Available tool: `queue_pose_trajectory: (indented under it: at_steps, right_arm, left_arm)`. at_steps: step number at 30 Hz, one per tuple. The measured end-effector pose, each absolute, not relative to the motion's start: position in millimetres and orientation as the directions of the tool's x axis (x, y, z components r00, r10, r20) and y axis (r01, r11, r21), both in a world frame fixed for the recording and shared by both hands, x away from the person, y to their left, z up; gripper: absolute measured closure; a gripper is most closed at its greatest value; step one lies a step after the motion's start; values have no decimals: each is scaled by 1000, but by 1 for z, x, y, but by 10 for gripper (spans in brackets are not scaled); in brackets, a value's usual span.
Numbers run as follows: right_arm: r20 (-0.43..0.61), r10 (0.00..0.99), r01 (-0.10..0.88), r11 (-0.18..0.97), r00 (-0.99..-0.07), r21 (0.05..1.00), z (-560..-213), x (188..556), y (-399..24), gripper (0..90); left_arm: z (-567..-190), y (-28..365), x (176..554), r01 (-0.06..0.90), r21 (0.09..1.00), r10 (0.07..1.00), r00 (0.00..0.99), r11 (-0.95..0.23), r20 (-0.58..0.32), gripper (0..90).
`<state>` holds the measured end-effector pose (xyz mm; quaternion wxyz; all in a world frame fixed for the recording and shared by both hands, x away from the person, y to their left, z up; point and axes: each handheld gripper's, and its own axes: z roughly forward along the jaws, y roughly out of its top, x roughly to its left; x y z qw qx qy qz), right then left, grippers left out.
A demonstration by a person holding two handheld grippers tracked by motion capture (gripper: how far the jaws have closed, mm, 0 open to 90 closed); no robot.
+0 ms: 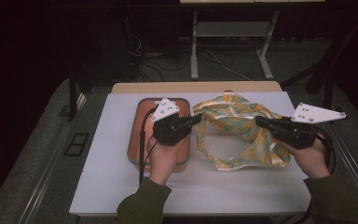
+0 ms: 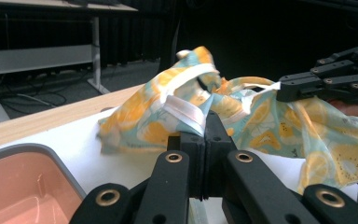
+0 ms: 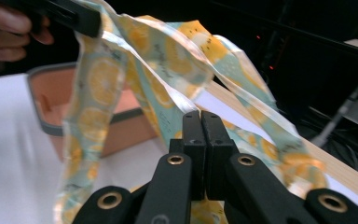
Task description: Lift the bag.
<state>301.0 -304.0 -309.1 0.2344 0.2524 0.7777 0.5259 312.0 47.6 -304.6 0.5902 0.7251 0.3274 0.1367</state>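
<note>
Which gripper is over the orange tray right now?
The left gripper, shut on the lemon-print cloth, hangs above the orange tray; the right gripper holds the cloth over the white board.

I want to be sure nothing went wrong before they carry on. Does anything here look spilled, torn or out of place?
Nothing stands out. The lemon-print fabric bag is held between the left claw and right claw, rumpled but with no visible tear. The pink tray sits square on the white board, with nothing spilled.

cloth bag (image 1: 235,130): right of orange tray (image 1: 137,135), off the white board (image 1: 107,182) | left gripper (image 1: 196,119): pinches bag's tray-side edge | right gripper (image 1: 259,122): pinches bag's far side
</note>
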Motion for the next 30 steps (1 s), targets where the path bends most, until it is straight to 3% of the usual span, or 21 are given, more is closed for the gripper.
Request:
queue_pose_trajectory:
  at_steps: [9,21,30]
  right_arm:
    - [-47,702,263,327,-711,908,-336,338,-313,893]
    - [13,793,439,324,-610,838,-378,387,-325,893]
    - [62,817,511,298,-573,806,-402,416,-324,892]
  left_arm:
    - [-321,31,359,363,913,625,761,-184,-176,891]
    - [-333,-14,418,457,816,676,728,-353,-115,890]
    - [-351,-19,445,516,769,701,701,-377,-126,886]
